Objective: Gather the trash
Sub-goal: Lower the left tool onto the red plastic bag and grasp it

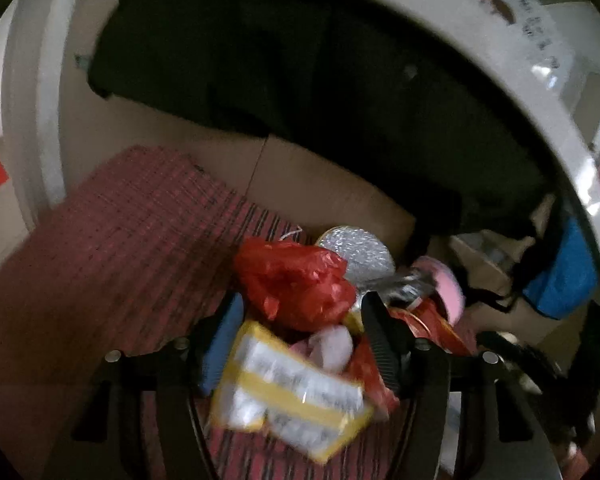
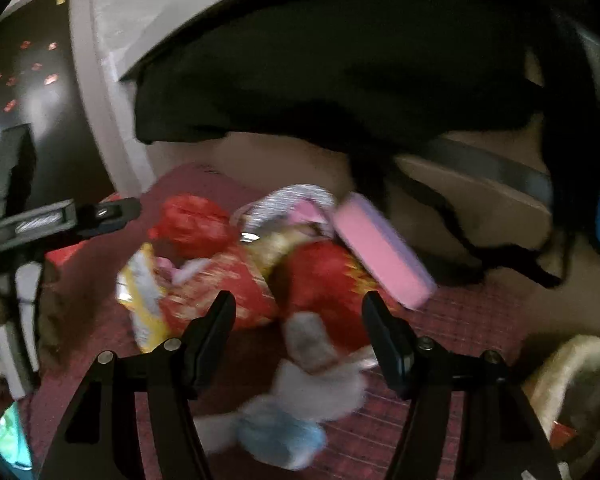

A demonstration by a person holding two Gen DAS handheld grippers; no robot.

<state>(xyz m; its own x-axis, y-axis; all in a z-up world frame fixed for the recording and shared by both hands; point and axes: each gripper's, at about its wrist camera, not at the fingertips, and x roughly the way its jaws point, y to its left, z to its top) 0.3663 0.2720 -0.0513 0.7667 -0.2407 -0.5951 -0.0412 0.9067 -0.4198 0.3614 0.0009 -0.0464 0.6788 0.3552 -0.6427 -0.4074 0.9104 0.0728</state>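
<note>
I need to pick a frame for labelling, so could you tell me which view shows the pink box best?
The right wrist view: the pink box lies whole and unobstructed, tilted on the trash pile. The left wrist view shows only its rounded end, behind other trash.

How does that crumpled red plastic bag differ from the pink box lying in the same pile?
The red plastic bag is shiny, crumpled and shapeless; the pink box is smooth, flat-sided and rectangular. The bag sits bunched at the left of the pile, while the box lies tilted at its right edge. Both rest among the rubbish on the red woven mat, and neither gripper holds them.
</note>
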